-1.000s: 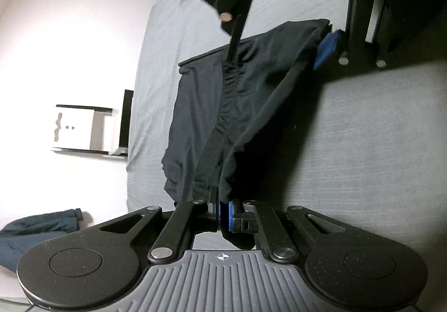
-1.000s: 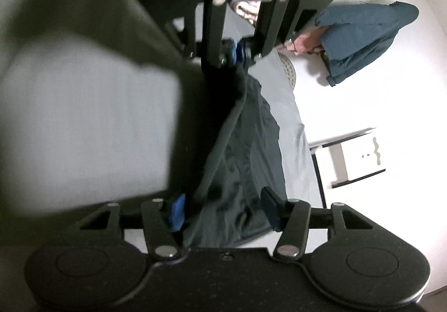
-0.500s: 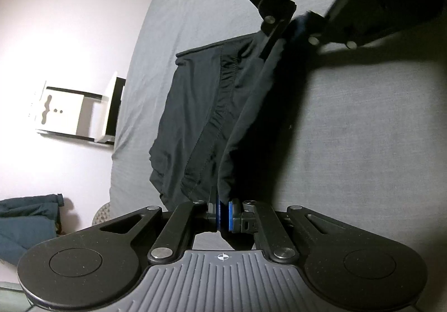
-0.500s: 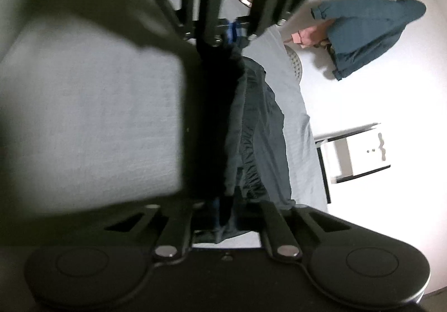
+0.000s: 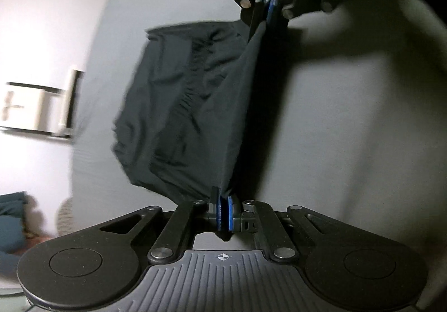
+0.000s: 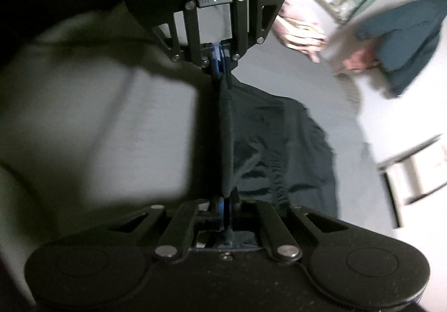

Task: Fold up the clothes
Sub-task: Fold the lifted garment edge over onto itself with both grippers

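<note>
Both tongs now clamped on garment edge.

My right gripper (image 6: 223, 208), wide a second ago, has pinched the black garment (image 5: 184, 105); left gripper (image 5: 223, 213) stays clamped. Cloth stretched taut above grey bed (image 5: 349, 122).

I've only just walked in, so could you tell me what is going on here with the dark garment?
A person is folding a black garment on a grey bed sheet. The left hand-held gripper and the right hand-held gripper are each shut on an end of one edge, which is stretched taut between them and lifted. The rest of the garment hangs down to the sheet, bunched.
</note>
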Tool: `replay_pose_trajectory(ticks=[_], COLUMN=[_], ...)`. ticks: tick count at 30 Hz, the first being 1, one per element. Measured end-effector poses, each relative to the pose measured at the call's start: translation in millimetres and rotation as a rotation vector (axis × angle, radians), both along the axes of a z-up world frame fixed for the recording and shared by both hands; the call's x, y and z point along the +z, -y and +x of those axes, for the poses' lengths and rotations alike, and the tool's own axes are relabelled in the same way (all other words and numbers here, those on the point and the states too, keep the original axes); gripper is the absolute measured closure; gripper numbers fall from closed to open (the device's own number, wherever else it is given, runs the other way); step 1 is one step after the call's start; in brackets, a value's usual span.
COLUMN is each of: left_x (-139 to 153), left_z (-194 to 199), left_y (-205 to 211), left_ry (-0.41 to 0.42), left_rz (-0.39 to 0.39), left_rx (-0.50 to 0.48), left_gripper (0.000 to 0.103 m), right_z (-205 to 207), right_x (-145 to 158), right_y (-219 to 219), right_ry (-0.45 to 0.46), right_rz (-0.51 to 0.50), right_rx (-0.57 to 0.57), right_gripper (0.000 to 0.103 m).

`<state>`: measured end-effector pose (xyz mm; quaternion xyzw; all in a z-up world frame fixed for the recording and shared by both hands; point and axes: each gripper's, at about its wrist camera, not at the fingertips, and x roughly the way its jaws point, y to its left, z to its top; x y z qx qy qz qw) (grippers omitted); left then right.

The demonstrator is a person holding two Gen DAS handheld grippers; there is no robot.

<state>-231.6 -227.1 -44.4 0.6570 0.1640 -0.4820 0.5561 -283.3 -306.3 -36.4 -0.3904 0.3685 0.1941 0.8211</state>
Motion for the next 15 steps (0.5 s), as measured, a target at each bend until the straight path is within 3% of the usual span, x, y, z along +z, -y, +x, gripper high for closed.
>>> replay_pose_trajectory(ticks=[4, 8, 15], left_x=[13.8, 33.1, 62.5], left_z=[-8.2, -3.8, 33.8], left_y=[-10.9, -4.8, 34.5], left_ry=[-0.091, -0.072, -0.03], left_rz=[0.066, 0.069, 0.077], left_rx=[-0.028, -0.072, -0.157], left_gripper=[0.098, 0.098, 0.098], right_z=[1.6, 29.9, 54.2], right_x=[12.4, 28.7, 60.4], right_y=[6.6, 37.3, 102.9], right_ry=[-0.142, -0.204, -0.183], right_rz=[0.185, 0.332, 0.62], right_rx=[0.057, 0.011, -0.182], right_gripper=[0.099, 0.099, 0.099])
